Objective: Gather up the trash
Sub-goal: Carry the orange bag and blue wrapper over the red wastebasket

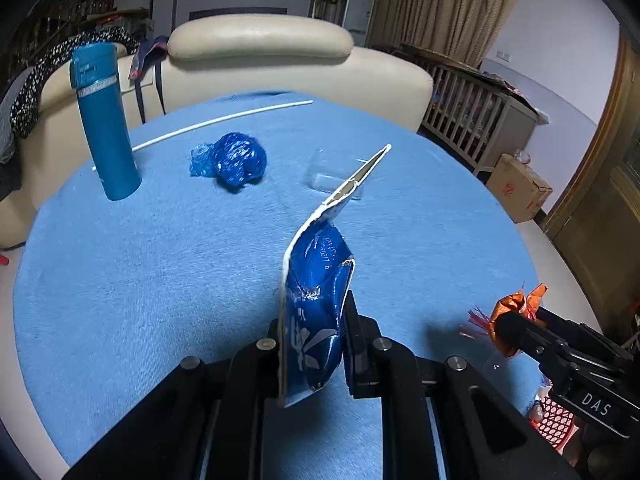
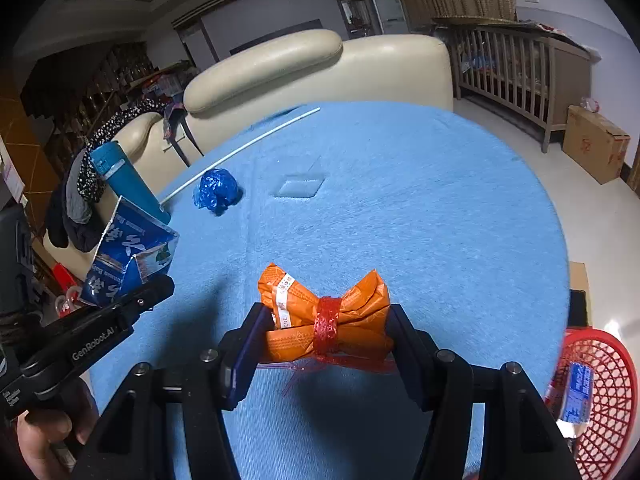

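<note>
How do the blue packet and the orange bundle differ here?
The blue packet is flat, torn open, gripped by the left claw. The orange bundle is folded thick, tied with red netting, gripped by the right claw. Both are held above the blue table.

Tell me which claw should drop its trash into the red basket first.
Right. The right claw, shut on the orange wrapper bundle, sits beside the red basket at the table's right edge. The left claw, holding the blue packet, is farther away.

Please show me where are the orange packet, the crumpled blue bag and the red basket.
orange packet (image 2: 344,320): right wrist view, on its tied middle.
crumpled blue bag (image 1: 236,160): left wrist view, its centre.
red basket (image 2: 612,400): right wrist view, its mesh wall.
</note>
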### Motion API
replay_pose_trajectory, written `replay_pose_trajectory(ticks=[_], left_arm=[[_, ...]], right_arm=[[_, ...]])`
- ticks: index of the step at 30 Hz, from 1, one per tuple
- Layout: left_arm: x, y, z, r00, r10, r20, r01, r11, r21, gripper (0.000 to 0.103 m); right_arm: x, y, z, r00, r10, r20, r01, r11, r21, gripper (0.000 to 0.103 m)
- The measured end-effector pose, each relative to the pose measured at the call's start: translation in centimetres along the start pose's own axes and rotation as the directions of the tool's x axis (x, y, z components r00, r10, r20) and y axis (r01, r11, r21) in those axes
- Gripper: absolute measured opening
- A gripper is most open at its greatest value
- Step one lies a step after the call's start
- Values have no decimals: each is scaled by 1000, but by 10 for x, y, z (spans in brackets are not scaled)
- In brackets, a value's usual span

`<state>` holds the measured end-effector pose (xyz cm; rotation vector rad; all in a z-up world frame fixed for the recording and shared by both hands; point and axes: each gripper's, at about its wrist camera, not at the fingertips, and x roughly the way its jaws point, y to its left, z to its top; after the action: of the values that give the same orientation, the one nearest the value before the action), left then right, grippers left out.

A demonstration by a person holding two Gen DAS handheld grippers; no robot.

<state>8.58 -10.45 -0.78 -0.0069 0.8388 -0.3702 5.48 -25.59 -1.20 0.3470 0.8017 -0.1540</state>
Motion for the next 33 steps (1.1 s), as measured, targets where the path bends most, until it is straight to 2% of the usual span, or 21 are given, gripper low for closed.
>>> replay_pose_trajectory(ticks=[16,33], left_arm=[[-30,-50,-14,998,-42,51,36,995,97,16],[-41,-107,-31,994,-99,51,86,974,211,16]], right_arm=[[-53,-35,-20,996,-31,83,26,998,61,63],[-94,-91,-41,987,-81,136,58,985,163,63]])
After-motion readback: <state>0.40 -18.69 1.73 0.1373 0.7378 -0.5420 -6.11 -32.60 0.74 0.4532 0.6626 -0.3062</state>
